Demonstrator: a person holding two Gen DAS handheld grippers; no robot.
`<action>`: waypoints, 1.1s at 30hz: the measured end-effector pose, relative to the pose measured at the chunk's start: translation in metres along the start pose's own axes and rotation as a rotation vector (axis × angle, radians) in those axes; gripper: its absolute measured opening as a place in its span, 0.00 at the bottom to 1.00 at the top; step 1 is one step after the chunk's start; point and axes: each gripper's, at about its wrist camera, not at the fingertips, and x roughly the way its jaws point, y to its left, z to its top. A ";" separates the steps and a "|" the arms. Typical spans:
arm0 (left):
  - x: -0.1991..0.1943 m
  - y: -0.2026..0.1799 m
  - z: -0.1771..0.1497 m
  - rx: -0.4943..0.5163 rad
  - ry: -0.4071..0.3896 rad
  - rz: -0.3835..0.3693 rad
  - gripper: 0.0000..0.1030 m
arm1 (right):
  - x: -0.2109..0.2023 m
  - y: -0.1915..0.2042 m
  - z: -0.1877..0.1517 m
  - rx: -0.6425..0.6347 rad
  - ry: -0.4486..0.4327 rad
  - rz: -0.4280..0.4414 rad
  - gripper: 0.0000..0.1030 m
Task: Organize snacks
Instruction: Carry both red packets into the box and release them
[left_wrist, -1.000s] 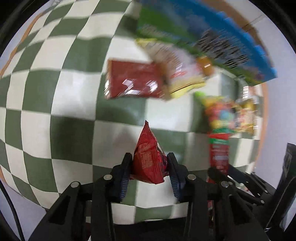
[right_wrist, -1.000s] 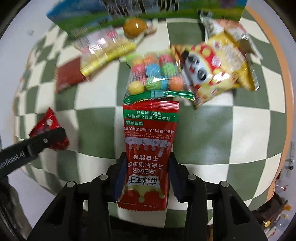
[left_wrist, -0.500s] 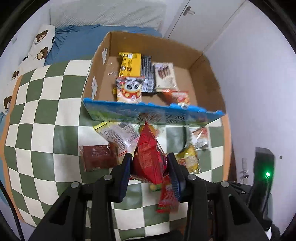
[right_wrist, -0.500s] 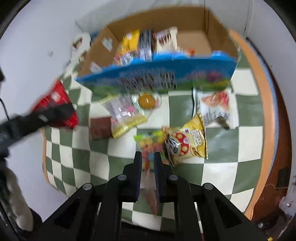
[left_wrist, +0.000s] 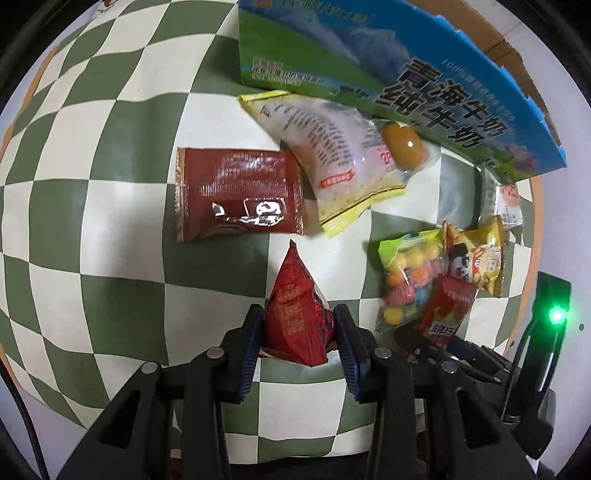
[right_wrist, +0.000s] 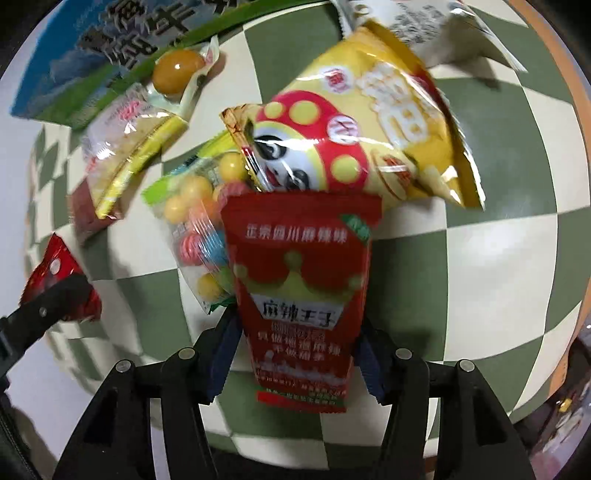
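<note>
My left gripper is shut on a small red triangular snack packet and holds it over the checkered cloth. My right gripper is shut on a flat red spicy-strip packet, which also shows at the right of the left wrist view. The carton with the blue and green printed wall stands at the back. Loose snacks lie in front of it: a brown packet, a clear yellow-edged packet, a bag of coloured candy balls and a yellow panda packet.
A wrapped yellow egg-shaped snack and a white packet lie against the carton wall. The green and cream checkered cloth covers the table, whose orange edge runs down the right.
Both grippers have dropped from a high view over the open carton to just above the cloth, still holding their packets. The right packet now shows its front face.
</note>
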 end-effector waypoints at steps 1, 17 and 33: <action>0.001 0.001 -0.001 0.001 0.004 -0.001 0.35 | 0.000 0.002 0.000 -0.005 -0.014 -0.009 0.59; -0.023 -0.016 0.003 0.036 -0.017 -0.039 0.35 | -0.021 -0.004 -0.014 0.022 -0.038 0.065 0.43; -0.170 -0.097 0.167 0.207 -0.237 -0.101 0.35 | -0.239 0.020 0.135 -0.155 -0.390 0.210 0.43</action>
